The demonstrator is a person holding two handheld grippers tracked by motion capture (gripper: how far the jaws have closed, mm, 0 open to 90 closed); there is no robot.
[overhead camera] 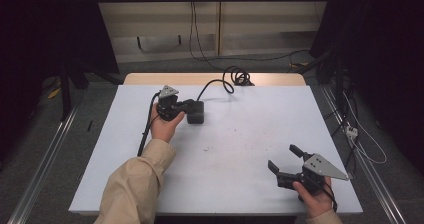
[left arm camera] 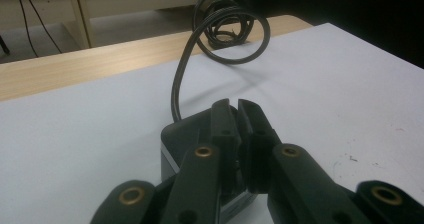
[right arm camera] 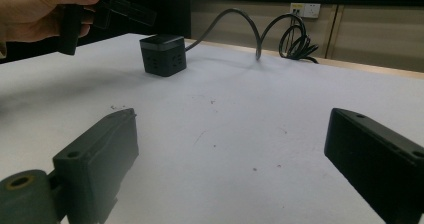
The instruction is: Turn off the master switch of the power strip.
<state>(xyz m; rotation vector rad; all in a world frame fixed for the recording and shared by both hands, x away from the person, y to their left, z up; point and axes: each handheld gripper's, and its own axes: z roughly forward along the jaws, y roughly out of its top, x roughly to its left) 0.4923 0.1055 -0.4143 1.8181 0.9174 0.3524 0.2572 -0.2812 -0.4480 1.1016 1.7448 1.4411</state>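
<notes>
Your desk (overhead camera: pixel 240 134) is evenly lit from above — dark surroundings, soft shadows, and the near jaws blur slightly.

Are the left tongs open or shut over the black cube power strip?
Shut. The left tongs have their jaws nearly together, with nothing between them, just above the black cube power strip.

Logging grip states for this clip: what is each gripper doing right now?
Left gripper: jaws shut, nothing between them, poised over the black cube power strip.
Right gripper: jaws open, holding nothing, above the white table.
</notes>
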